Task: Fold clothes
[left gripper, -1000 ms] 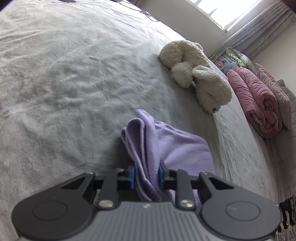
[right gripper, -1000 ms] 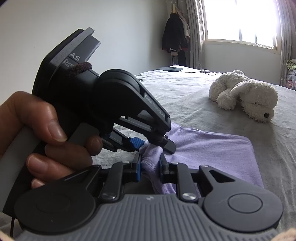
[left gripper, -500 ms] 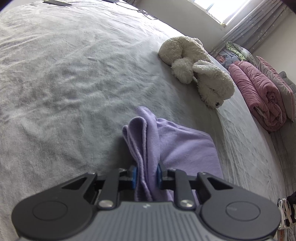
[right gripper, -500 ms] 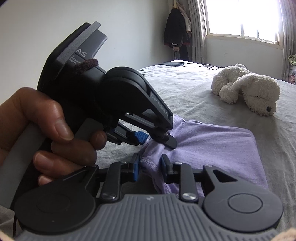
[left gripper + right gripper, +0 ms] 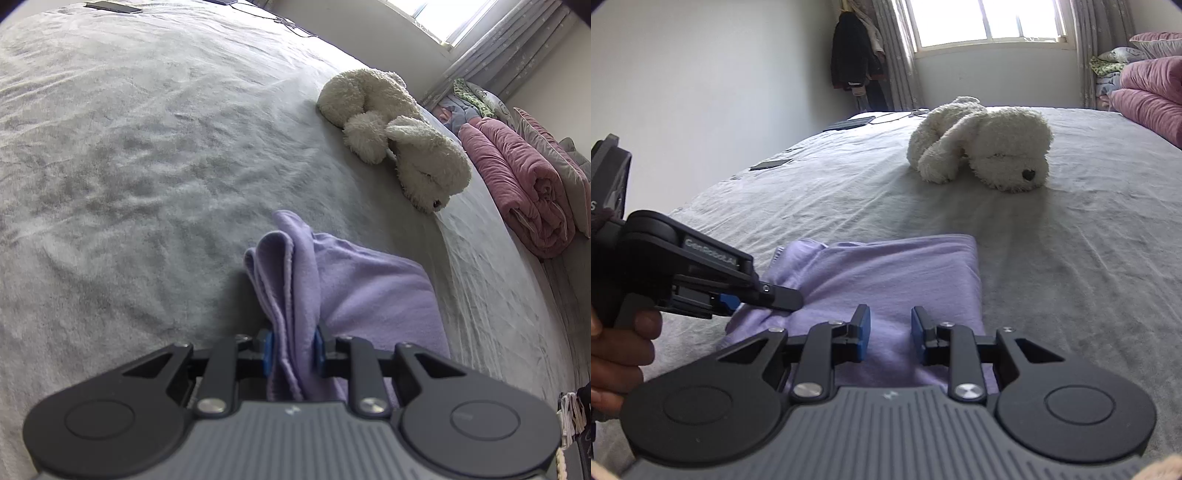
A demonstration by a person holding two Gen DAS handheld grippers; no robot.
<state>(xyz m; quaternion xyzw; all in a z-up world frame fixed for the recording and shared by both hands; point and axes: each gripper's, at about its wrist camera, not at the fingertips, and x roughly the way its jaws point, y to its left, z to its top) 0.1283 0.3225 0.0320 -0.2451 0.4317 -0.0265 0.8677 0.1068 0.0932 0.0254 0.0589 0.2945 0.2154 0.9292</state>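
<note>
Now left hand-held gripper (image 5: 293,349) clamped on purple garment (image 5: 886,273); right hand-held gripper (image 5: 888,332) apart, empty.

Bedroom in a private home.

Large bed (image 5: 1089,206) spread with a wrinkled grey sheet, taking up most of both views. White plush dog (image 5: 982,144) lying on the sheet. Rolled pink quilt (image 5: 524,184) and pillows (image 5: 554,147) stacked along the bed's far side, with folded patterned bedding (image 5: 472,96) behind them. Bright window (image 5: 986,22) with pale patterned curtains (image 5: 901,51) in a plain white wall. Dark coats (image 5: 853,51) hanging in the corner beside the window. Flat dark devices (image 5: 772,164) and a cable (image 5: 905,114) lying on the sheet near the bed's far edge. Lavender garment (image 5: 886,280) lying folded on the sheet.
</note>
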